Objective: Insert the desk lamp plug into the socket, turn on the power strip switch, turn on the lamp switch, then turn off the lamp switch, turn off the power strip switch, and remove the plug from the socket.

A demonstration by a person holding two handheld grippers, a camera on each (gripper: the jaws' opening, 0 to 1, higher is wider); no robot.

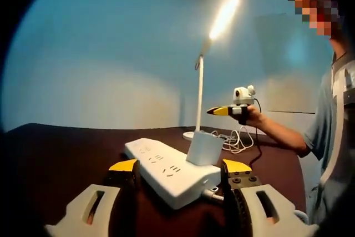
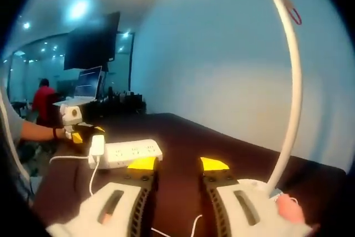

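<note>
The white power strip [image 1: 166, 170] lies on the dark table, with the lamp's white plug block [image 1: 203, 148] seated in it. My left gripper [image 1: 180, 166] is open, its yellow-tipped jaws standing on either side of the strip's near end. The desk lamp's head [image 1: 224, 15] glows on its thin white pole [image 1: 199, 92]. My right gripper [image 1: 222, 111] hovers by the lamp, held in a hand. In the right gripper view, my right gripper [image 2: 178, 164] is open and holds nothing, just left of the lamp base [image 2: 249, 184]. The strip [image 2: 130, 152], plug [image 2: 97, 145] and left gripper [image 2: 77, 132] lie beyond.
The lamp's white cable [image 1: 238, 140] lies coiled beside the base, and the strip's own cord [image 2: 91, 178] trails off the table. The person stands at the right [image 1: 333, 131]. A dark screen [image 2: 91, 40] and someone in red [image 2: 43, 101] are far behind.
</note>
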